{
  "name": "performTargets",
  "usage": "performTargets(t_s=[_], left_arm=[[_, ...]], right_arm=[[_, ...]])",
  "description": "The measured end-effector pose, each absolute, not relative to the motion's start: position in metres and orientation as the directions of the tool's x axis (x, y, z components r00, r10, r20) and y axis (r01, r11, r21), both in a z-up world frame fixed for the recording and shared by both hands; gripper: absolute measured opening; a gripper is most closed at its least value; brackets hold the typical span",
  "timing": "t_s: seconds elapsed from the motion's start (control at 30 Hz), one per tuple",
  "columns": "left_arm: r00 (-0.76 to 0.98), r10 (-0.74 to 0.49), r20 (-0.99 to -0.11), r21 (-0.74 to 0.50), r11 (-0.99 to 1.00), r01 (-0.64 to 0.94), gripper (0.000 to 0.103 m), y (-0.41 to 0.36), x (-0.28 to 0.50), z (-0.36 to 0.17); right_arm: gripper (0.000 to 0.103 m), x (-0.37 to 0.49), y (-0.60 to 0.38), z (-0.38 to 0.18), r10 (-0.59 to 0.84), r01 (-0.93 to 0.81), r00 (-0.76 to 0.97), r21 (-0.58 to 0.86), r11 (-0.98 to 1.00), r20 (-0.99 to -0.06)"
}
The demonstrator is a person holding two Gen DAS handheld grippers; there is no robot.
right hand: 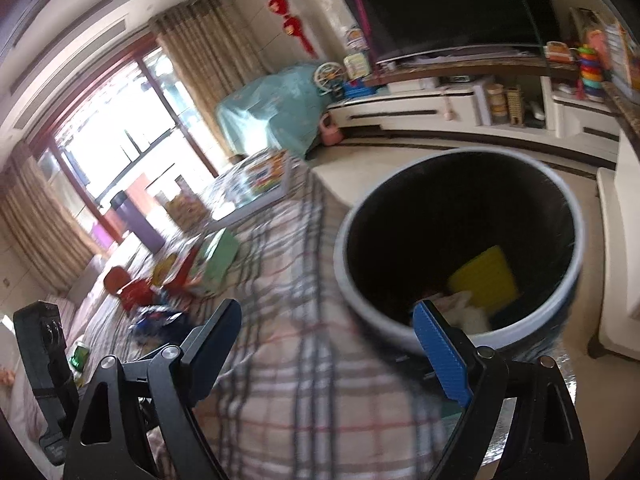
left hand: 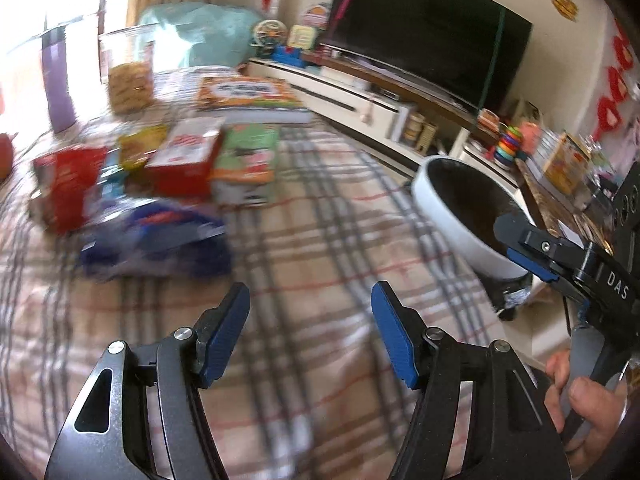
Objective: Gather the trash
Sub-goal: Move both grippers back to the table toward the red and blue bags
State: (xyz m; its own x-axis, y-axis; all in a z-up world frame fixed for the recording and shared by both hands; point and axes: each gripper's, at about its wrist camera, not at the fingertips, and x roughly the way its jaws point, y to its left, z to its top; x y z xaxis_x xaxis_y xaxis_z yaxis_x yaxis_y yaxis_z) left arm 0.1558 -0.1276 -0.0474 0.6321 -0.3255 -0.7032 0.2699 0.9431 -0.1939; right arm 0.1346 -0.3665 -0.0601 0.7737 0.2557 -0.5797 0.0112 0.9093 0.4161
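Observation:
A white bin with a black inside (right hand: 360, 292) stands at the right edge of the plaid-covered table (right hand: 304, 380); a yellow piece (right hand: 484, 280) and white crumpled paper (right hand: 468, 312) lie inside. It also shows in the left wrist view (left hand: 448, 216). My right gripper (right hand: 328, 344) is open and empty, just before the bin's rim. My left gripper (left hand: 310, 332) is open and empty above the tablecloth (left hand: 304, 248). A blue plastic wrapper (left hand: 156, 240), a red carton (left hand: 64, 188), a red box (left hand: 188, 156) and a green box (left hand: 248, 164) lie ahead to its left.
A tall snack jar (left hand: 128, 72), a purple bottle (left hand: 58, 80) and a colourful book (left hand: 248, 96) stand at the table's far end. A TV (left hand: 432, 28) on a low white cabinet (left hand: 348, 100) runs along the right wall. The other gripper's body (left hand: 560, 252) is near the bin.

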Motion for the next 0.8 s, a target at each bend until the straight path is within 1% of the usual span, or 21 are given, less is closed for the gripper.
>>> performTargets(t_s=[0.43,0.63,0.8], left_arm=[[0.675,-0.222,-0.704,-0.223,0.971,0.087,0.064,-0.026,0.139,-0.054],[0.677,-0.187,-0.712,-0.228,0.973,0.029,0.064,0.005,0.142,-0.059],[0.668,-0.168,-0.725,-0.223,0.975,0.003,0.064,0.023,0.149,-0.063]], right_arm=[[0.089,0.137,-0.283,-0.068,0.372,-0.133,0.717,0.408,0.903,-0.589],[0.089,0.141,-0.254,-0.072,0.437,-0.213,0.678,0.411,0.886,-0.591],[0.089,0.149,-0.222,-0.077,0.483,-0.306,0.619,0.376,0.875,-0.62]])
